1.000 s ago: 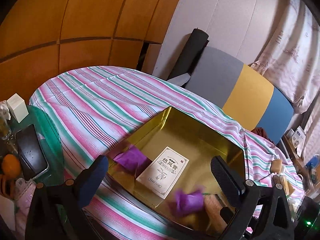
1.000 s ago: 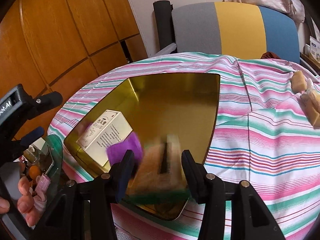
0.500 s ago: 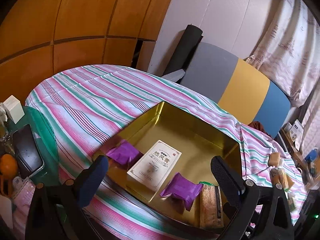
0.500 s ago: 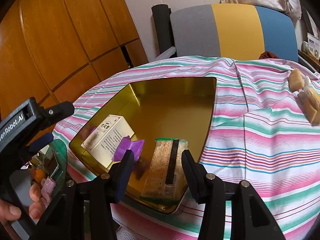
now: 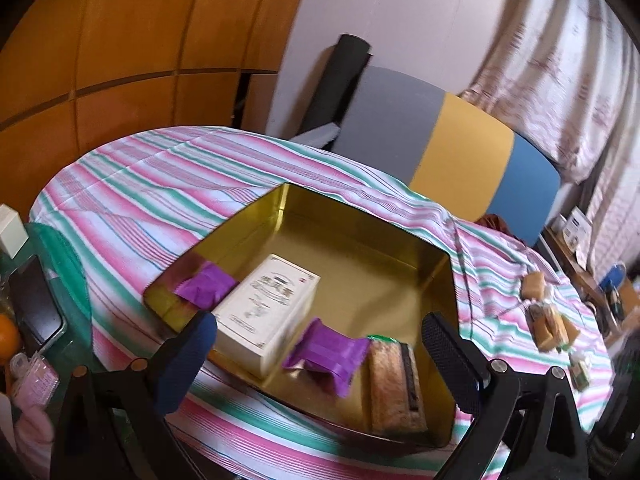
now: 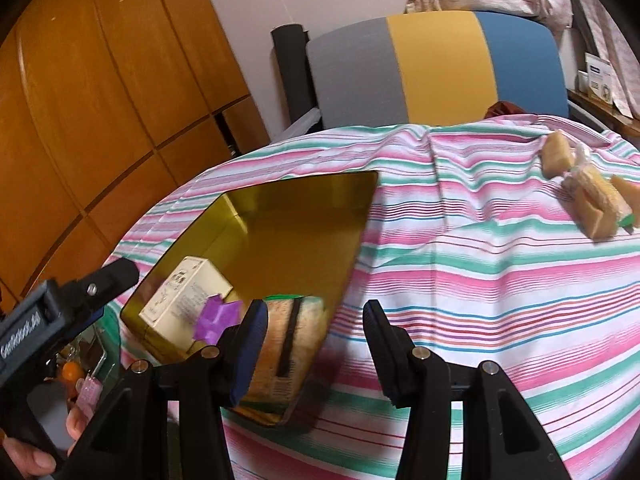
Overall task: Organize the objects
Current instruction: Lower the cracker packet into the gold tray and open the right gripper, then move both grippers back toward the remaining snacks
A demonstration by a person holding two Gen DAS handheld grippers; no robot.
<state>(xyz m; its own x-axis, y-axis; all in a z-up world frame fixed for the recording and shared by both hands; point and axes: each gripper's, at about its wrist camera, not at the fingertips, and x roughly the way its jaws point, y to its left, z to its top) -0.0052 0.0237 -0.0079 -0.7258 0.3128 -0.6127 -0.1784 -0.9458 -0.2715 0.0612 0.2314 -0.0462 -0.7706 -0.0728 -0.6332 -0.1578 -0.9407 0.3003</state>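
Left wrist view: we list a gold tin [image 5: 360, 248] resting open on the striped cloth [image 5: 132, 200] that covers the surface. Inside it, along the near side, we count a purple packet [image 5: 206, 289] at the left corner, a white box [image 5: 266, 306] just beside it, a second purple packet [image 5: 328, 354] against the box's near end, and a wrapped brown snack bar [image 5: 394, 386] at the right corner. Our left gripper [image 5: 316, 364] hangs above the tin's near edge, its fingers [image 5: 186, 360] spread wide with nothing between them. Several tan wrapped snacks [image 5: 546, 320] lie on the cloth to the right, well apart from the tin. A chair back [image 5: 444, 152] in grey, yellow and blue stands behind. Right wrist view: we note the same tin [image 6: 296, 236], with the white box [image 6: 184, 300], one purple packet [image 6: 218, 318] and the snack bar [image 6: 288, 344] at its near end. Our right gripper [image 6: 312, 348] sits over the tin's near right corner and the cloth [image 6: 480, 280], its fingers [image 6: 250, 344] parted and holding nothing. The tan snacks [image 6: 588, 196] lie far right. The left gripper's body [image 6: 52, 320] shows at left, with a hand [image 6: 28, 452] below it.
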